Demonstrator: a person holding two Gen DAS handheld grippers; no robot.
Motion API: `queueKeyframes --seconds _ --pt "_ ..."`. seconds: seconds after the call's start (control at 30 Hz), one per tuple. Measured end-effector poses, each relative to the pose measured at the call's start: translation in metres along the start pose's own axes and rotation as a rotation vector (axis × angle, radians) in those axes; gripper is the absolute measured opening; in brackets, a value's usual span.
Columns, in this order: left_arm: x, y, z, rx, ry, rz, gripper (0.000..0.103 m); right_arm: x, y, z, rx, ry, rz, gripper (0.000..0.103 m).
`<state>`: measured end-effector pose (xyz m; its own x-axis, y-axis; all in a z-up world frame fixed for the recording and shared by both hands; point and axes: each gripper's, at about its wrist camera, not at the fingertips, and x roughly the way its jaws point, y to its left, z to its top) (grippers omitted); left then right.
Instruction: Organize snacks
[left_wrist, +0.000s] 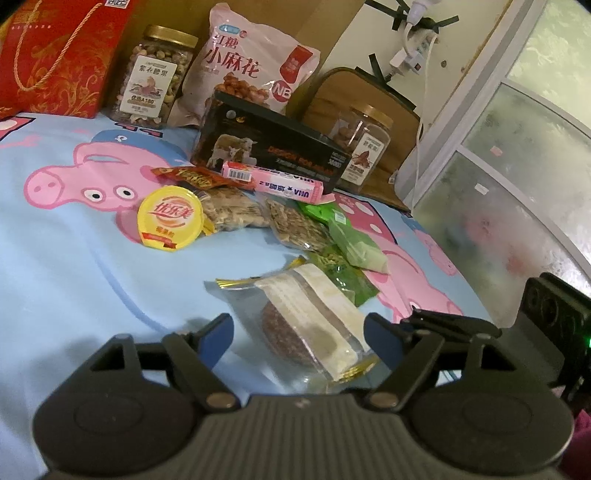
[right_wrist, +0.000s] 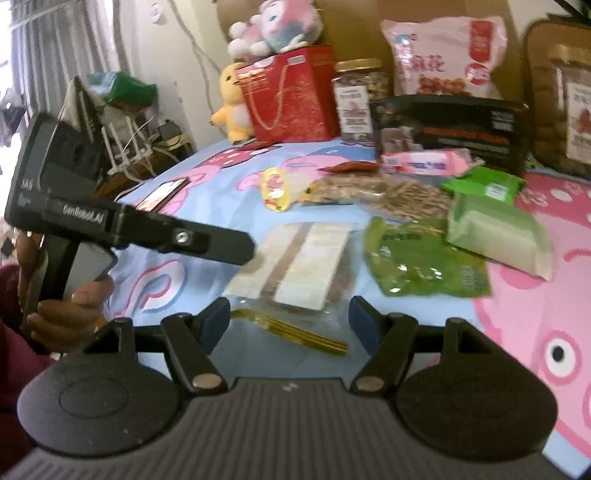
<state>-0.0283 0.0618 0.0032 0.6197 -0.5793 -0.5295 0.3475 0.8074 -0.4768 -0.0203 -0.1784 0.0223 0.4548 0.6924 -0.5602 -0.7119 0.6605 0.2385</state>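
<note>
the left gripper (left_wrist: 299, 332) hovers low over the blue cartoon-pig bedsheet (left_wrist: 74, 266) with its jaws spread wide; a clear-wrapped round cake (left_wrist: 310, 321) lies between the blue finger pads (left_wrist: 218, 338) without touching either, so nothing is held; the right gripper (right_wrist: 290, 317) is likewise wide open and empty, its pads standing just behind the gold-sealed end of the same packet (right_wrist: 295, 266); in the right wrist view the left gripper's body is seen from the side, held in a hand (right_wrist: 70, 306).

snack positions on the sheet: a yellow jelly cup (left_wrist: 170, 218) sits left of the group; beside it lie two clear bags of seeds (left_wrist: 295, 225), a red-orange wrapper (left_wrist: 195, 177) and a pink candy box (left_wrist: 273, 182) leaning against a black carton (left_wrist: 273, 144); green packets (left_wrist: 351, 243) lie to the right of the seeds, one overlapping another.

rear row, against the wall: a red gift box (left_wrist: 62, 55), a jar of nuts (left_wrist: 155, 77), a large pink snack bag (left_wrist: 251, 62), and a second jar (left_wrist: 364, 144) to the right of the black carton; plush toys (right_wrist: 273, 26) rest on and beside the red gift box in the right wrist view; that view is partly blurred, so small print is unreadable.
</note>
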Motion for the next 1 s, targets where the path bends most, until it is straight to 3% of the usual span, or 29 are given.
queueKeyframes --seconds 0.33,1.0 --pt "0.004 -0.001 -0.001 -0.007 0.014 -0.011 0.087 0.011 0.022 0.000 -0.083 -0.002 0.016 0.078" --pt "0.003 0.001 -0.002 -0.009 0.013 -0.018 0.086 0.008 0.016 -0.004 -0.076 -0.015 -0.036 0.077"
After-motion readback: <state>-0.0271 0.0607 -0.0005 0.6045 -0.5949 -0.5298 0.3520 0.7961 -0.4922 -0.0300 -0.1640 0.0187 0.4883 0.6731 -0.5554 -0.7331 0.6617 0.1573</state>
